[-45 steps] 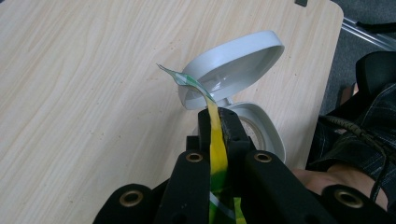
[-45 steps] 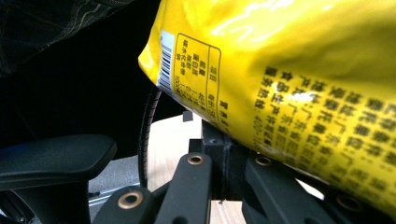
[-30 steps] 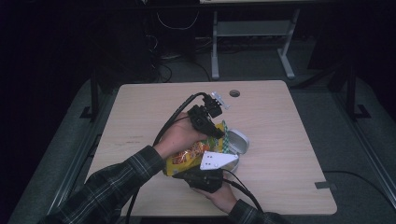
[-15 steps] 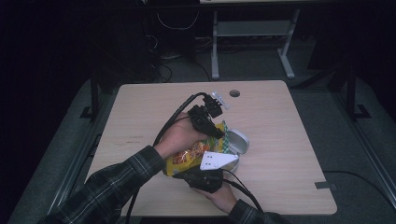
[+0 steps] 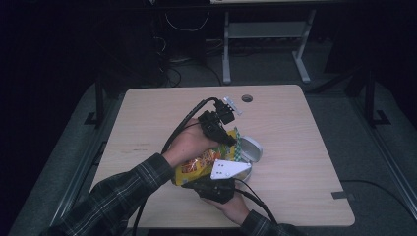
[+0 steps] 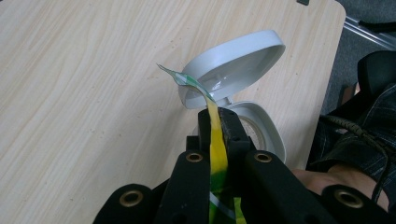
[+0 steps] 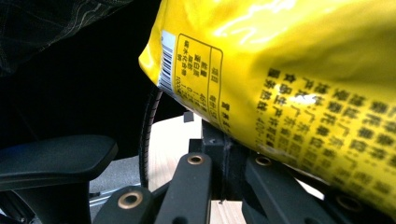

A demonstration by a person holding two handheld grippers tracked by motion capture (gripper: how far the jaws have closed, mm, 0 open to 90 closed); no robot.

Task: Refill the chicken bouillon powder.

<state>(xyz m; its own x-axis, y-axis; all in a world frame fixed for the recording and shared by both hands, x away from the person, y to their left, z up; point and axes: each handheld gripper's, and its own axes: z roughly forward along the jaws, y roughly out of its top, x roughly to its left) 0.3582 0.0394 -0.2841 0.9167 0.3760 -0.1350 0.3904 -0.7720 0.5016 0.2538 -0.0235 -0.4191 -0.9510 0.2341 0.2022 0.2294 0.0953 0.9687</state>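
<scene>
In the high view, a little below the middle of the frame, we hold a yellow snack bag [image 5: 199, 164] between our two grippers over the wooden table [image 5: 305, 147]. Our left gripper [image 5: 227, 139] sits at the bag's upper end, just left of a grey lidded container [image 5: 250, 150] that stands open on the table. In the left gripper view, its jaws are closed tight on the bag's thin sealed edge [image 6: 215, 140], which runs up between them at the centre of the frame and curls to a green-tipped corner above. Behind that corner stands the container [image 6: 233, 65], its lid tilted up and its base lying just beyond the jaws, right of centre.

Our right gripper [image 5: 212, 184] is at the bag's lower end, near the bottom edge of the table, with its grey plate lying over the bag. In the right gripper view the bag [image 7: 299, 79] fills the upper right of the frame and covers the right gripper [image 7: 224, 149] at its tips, which appear drawn together on the bag's lower edge, though the grip itself is hidden.
</scene>
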